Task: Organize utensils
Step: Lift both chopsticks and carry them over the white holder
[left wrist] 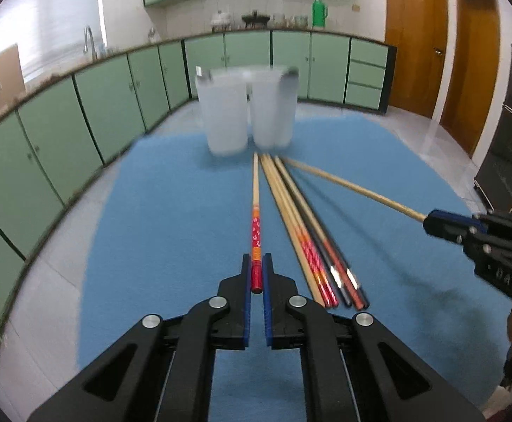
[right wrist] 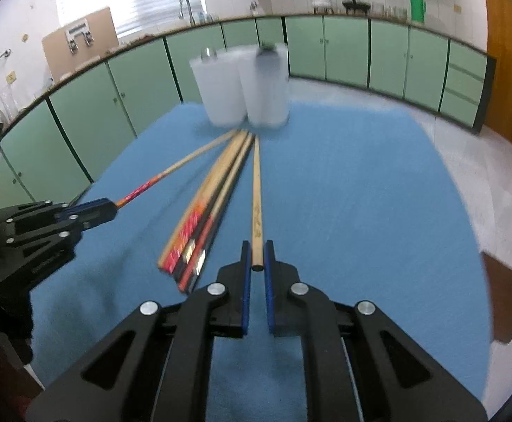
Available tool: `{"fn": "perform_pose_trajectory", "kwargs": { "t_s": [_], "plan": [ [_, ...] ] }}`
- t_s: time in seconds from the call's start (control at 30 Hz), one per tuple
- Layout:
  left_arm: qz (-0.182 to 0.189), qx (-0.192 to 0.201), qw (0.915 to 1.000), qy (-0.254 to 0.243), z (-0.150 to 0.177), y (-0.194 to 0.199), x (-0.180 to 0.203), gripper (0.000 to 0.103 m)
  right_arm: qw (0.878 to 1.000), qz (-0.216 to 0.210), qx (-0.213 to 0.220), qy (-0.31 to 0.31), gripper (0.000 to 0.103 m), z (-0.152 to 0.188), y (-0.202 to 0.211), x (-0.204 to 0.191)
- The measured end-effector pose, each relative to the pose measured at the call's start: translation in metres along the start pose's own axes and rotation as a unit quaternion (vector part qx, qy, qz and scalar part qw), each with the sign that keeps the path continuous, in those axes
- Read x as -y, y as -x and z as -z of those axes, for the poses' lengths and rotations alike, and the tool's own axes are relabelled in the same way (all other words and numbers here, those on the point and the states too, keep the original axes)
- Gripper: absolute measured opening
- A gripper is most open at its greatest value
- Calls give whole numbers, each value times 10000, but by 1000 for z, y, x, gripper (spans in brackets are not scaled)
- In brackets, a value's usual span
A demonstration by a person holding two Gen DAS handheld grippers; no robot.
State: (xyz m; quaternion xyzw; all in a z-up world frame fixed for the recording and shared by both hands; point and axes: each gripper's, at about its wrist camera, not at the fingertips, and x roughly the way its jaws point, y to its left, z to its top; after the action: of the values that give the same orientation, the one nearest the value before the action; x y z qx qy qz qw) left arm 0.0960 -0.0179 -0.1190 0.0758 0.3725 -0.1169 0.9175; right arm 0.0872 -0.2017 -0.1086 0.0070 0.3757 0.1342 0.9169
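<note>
Two chopsticks are pinched by their thick ends: left hand-held gripper (left wrist: 257, 274) holds the red-patterned chopstick (left wrist: 255, 218), right hand-held gripper (right wrist: 257, 258) the plain chopstick (right wrist: 256, 197), tips aimed toward frosted cups (left wrist: 245, 109) at upper centre, presumably for sorting; the loose bundle (left wrist: 312, 246) lies on the blue desk (left wrist: 171, 218).

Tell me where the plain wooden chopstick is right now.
The plain wooden chopstick is clamped in the right gripper, right of the chopstick bundle, tip pointing at the two white cups.

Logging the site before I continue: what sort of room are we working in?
Most likely a home kitchen. Green base cabinets run under a long countertop, a faucet stands by the window, and a green thermos jug sits on the counter. The work surface is a blue-covered table.
</note>
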Motion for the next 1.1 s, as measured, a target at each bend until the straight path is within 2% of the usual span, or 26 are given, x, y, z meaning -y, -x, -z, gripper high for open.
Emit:
{"fn": "perform_pose_trajectory", "kwargs": {
  "t_s": [0.17,0.27,0.5,0.67,0.83,0.97,1.1],
  "plan": [
    [-35,467,9989,-92,-31,33,-13,6,9991,-4,410,63,6,-32,26,4],
    [49,533,9985,-96,-45,42,-17,6,9981,-57,618,51,6,-50,38,8],
    [158,633,9979,8,-52,51,-23,6,9975,-63,704,4,6,-62,42,10],
    [144,848,9963,-50,-64,59,-25,6,9965,-147,817,51,6,-73,48,9],
    [147,1117,9935,-186,-91,62,-28,6,9946,-239,989,207,6,-113,55,8],
    [302,1156,9926,-213,-117,54,-31,5,9936,-220,1035,405,6,-143,54,7],
    [309,1211,9918,-286,-135,48,-31,5,9931,-324,1057,404,6,-172,53,9]
  ]
}}
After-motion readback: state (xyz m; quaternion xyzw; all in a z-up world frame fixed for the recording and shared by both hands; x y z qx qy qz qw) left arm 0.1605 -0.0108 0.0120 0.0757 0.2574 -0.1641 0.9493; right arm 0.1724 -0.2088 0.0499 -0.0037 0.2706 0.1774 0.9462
